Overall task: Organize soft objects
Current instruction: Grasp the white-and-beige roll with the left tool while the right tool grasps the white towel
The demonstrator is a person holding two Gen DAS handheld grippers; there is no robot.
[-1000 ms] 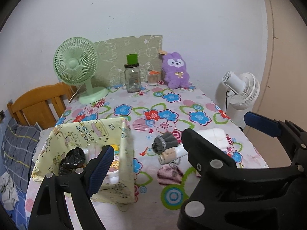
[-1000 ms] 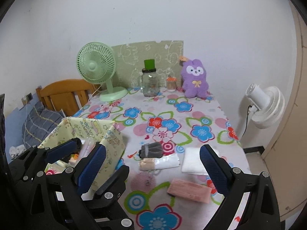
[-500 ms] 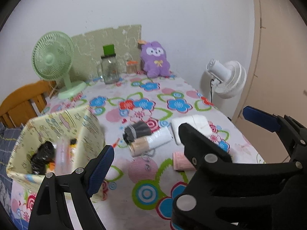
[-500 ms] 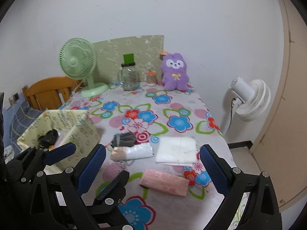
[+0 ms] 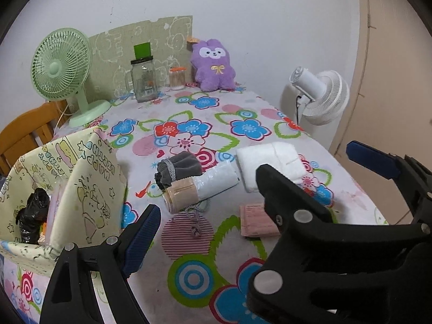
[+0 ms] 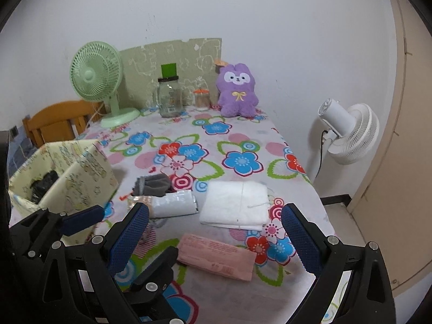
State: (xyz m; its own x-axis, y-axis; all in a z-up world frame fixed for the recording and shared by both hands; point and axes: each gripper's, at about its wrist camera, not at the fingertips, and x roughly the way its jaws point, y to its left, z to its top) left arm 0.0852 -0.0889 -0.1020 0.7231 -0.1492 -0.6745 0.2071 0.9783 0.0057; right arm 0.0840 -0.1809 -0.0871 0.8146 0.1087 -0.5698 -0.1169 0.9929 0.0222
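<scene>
While both tools hover above the near end of the tabletop [image 6: 243,135], each has its blue-padded fingers spread wide apart with nothing between them. From the right wrist view, the right tool [image 6: 214,239] frames a flat pink rectangular packet [image 6: 217,256] lying just ahead of and between its fingers, and straight beyond that a folded white cloth [image 6: 235,205] rests on the flowered covering. Off to the right tool's left side, the left tool [image 5: 272,197] shows as black arms with a blue pad, low over the tabletop's near left corner.

Seen from the left wrist view, the left tool has the pink packet [image 5: 256,220] partly hidden behind its right finger, and the white cloth [image 5: 270,164] sits further ahead. Ahead and slightly left of this tool lies a beige-and-white rolled bundle in clear wrap [image 5: 199,190], touching a rolled grey fabric piece [image 5: 178,168] just behind it. To the left of the tool stands an open pale yellow cartoon-print fabric bin [image 5: 89,194], with a crumpled black item [image 5: 31,216] inside.

Far ahead, against the wall, stand a mint green desk fan [image 5: 60,66], a clear glass jar with a green-topped lid [image 5: 143,79] and a purple plush rabbit toy [image 5: 213,66]. Beyond the tabletop's right edge stands a white floor fan [image 6: 348,132]
</scene>
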